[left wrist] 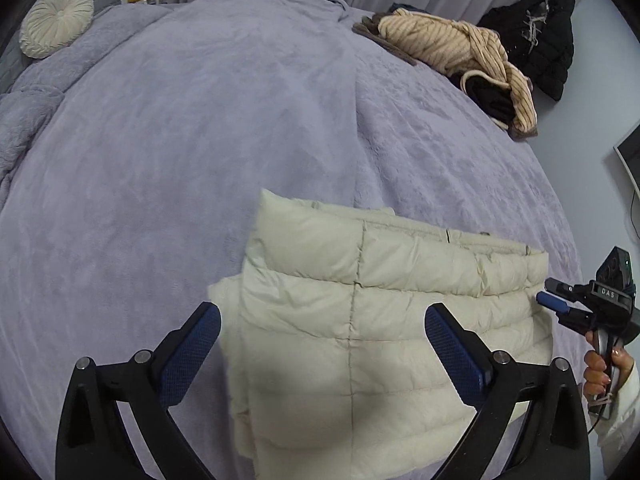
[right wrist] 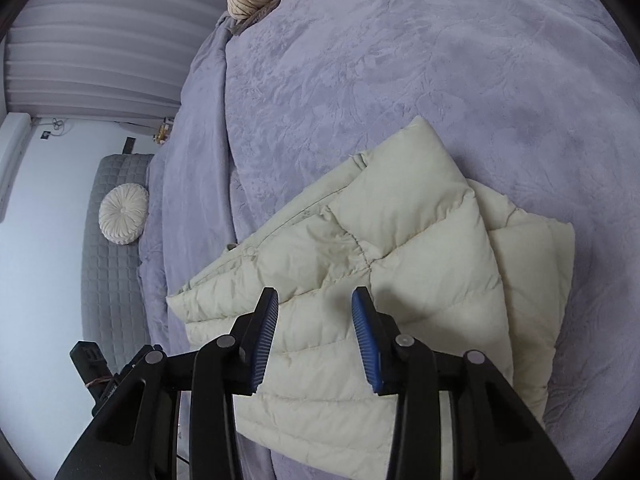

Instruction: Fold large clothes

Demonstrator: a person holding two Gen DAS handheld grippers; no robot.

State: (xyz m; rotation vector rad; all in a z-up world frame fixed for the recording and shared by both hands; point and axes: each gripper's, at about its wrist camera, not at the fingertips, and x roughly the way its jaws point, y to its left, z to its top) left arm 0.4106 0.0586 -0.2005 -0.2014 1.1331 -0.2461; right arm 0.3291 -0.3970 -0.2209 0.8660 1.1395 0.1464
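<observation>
Jacket (left wrist: 360, 320) lay folded on bed (left wrist: 200, 140), left gripper (left wrist: 322, 344) wide open, right gripper (right wrist: 316, 336) half-open, both empty; next probably regrasp for final fold.

Home bedroom: bed (left wrist: 200, 120), round cushion (left wrist: 56, 20), curtains (right wrist: 92, 52).

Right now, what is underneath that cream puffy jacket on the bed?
The cream puffy jacket lies folded on the lavender blanket that covers the bed; only that blanket shows around its edges. Anything directly beneath its folded layers is covered and cannot be seen.
</observation>
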